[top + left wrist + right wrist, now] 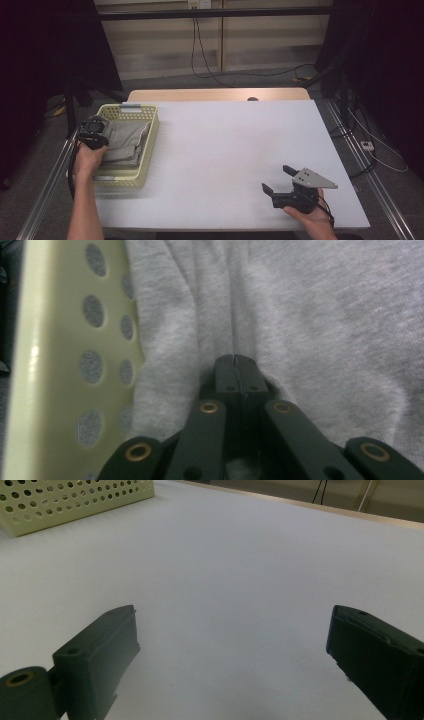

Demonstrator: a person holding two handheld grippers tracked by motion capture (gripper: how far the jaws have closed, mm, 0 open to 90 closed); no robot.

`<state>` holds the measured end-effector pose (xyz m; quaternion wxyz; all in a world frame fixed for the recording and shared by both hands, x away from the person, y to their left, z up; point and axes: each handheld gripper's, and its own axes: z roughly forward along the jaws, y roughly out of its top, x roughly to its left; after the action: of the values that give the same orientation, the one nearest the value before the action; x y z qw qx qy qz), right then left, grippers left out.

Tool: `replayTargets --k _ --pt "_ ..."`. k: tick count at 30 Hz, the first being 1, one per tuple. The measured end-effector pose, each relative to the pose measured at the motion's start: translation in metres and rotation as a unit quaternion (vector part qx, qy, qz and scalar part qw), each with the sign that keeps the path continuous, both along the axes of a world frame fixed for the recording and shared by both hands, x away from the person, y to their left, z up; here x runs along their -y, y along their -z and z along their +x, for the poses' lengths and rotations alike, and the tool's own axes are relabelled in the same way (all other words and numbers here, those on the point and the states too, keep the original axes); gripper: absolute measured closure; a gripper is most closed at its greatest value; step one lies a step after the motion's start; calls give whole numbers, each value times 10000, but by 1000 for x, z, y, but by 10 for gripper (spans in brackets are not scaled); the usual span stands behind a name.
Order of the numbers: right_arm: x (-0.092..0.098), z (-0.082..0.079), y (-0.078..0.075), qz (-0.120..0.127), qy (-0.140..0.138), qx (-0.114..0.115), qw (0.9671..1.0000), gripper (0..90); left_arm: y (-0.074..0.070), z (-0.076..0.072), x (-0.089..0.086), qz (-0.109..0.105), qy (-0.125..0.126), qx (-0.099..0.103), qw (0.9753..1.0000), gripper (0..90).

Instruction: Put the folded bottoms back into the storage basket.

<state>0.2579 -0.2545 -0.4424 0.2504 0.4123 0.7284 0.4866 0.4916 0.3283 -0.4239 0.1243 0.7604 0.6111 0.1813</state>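
A pale yellow perforated basket [151, 134] stands at the table's left edge with a folded grey cloth [126, 141] inside. My left gripper [95, 133] is down in the basket at its left side. In the left gripper view its jaws [235, 361] are pressed together on a raised fold of the grey cloth [320, 315], close to the basket wall [55, 345]. My right gripper [276, 178] rests near the table's front right, jaws wide apart with nothing between them [232, 625]. They point toward the basket [65, 500].
The white tabletop [230, 135] stretches between the basket and the right gripper. Metal rails [360, 165] run along both sides of the table. Cables [200, 55] trail on the floor behind it.
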Motion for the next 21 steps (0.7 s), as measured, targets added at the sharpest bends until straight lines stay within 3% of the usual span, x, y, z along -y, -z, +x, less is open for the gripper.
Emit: replayTargets --k 4,9,12,21 --pt "0 0 0 0 -11 2 10000 60 0 0 -4 -263 50 -59 9996 900" --pt "-1 1 0 3 -5 -10 10000 59 0 0 -3 -294 157 -83 9994 900" --pt "-1 1 0 2 -14 -21 10000 60 0 0 -2 -560 238 -72 9981 900" --pt "-1 1 0 7 -15 -19 10000 59 0 0 1 -454 372 -65 9983 898"
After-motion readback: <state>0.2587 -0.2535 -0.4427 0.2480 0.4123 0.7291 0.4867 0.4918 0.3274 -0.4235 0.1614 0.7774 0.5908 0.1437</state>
